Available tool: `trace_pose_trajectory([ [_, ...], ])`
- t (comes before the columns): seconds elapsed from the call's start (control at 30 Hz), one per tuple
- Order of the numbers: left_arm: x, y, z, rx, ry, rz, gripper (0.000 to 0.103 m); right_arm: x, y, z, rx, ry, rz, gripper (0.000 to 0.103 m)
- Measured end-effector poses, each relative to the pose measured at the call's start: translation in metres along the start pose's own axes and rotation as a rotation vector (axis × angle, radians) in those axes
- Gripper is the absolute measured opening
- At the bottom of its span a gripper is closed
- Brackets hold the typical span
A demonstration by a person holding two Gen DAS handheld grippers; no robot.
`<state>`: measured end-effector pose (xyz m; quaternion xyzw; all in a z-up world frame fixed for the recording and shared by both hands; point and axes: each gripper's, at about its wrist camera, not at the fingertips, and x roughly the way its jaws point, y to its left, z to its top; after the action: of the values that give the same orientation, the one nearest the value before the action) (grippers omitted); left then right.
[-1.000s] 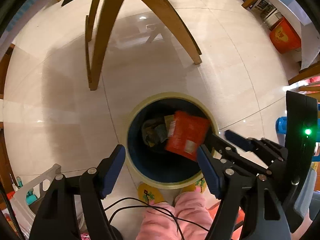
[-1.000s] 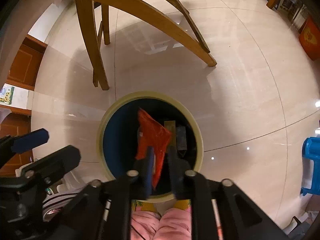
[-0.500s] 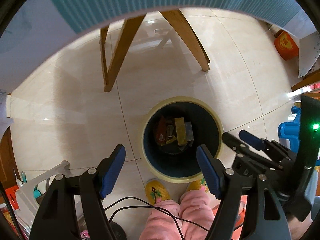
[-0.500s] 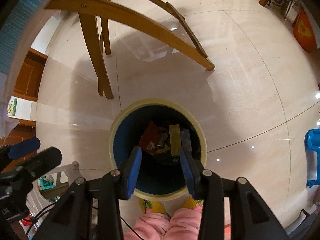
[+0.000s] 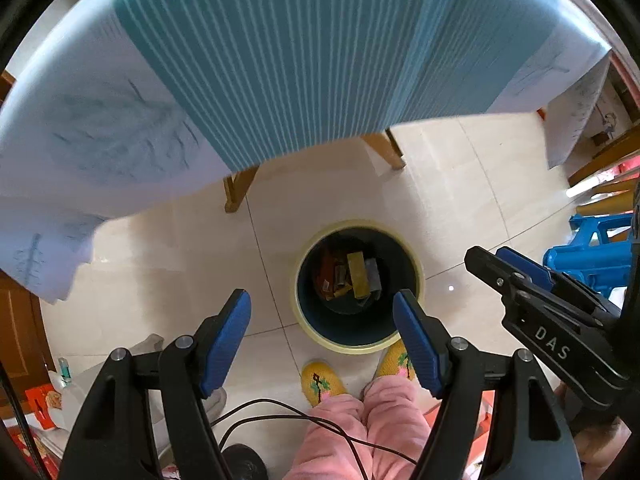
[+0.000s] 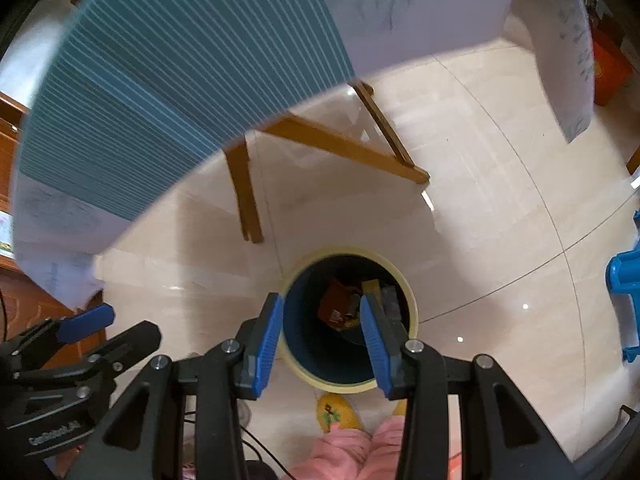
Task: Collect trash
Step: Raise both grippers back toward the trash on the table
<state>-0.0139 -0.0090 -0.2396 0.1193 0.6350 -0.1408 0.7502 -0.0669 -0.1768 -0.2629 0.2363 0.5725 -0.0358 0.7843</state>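
A round trash bin [image 5: 418, 280] with a pale yellow rim and dark blue inside stands on the tiled floor. In it lie a red wrapper [image 5: 325, 276], a yellow packet [image 5: 358, 276] and a grey one [image 5: 374, 274]. My left gripper [image 5: 322, 300] hangs high above the bin, pointing straight down, open and empty. Beside it to the right is my right gripper [image 5: 490, 254]. In the right wrist view my right gripper [image 6: 320, 301] is open over the bin [image 6: 412, 308] with nothing between its blue pads; the red wrapper [image 6: 334, 300] lies far below.
A table with a teal striped cloth [image 5: 300, 60] overhangs the top of both views, its wooden legs [image 5: 238, 190] behind the bin. A blue plastic stool [image 5: 592, 256] stands to the right. A person's yellow slippers [image 5: 320, 384] and pink trouser legs stand next to the bin.
The right gripper opened and let go of the red wrapper, which now lies in the bin. Both grippers rose well above the bin, bringing the tablecloth into view.
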Motion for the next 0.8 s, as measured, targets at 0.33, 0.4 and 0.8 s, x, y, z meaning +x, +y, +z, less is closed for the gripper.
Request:
trace_pose_trajectory([
  [0.33, -0.093, -0.01, 0.014, 0.002, -0.075, -0.017, 0.072, -0.094, 0.026, 0.02, -0.016, -0.086, 0.065, 0.041],
  [0.4, -0.11, -0.012, 0.017, -0.002, -0.097, -0.017, 0.072, -0.112, 0.031, 0.026, -0.032, -0.105, 0.078, 0.041],
  [0.8, -0.187, -0.012, 0.026, -0.05, -0.182, 0.019, 0.072, -0.186, 0.054, 0.046, -0.112, -0.177, 0.143, 0.041],
])
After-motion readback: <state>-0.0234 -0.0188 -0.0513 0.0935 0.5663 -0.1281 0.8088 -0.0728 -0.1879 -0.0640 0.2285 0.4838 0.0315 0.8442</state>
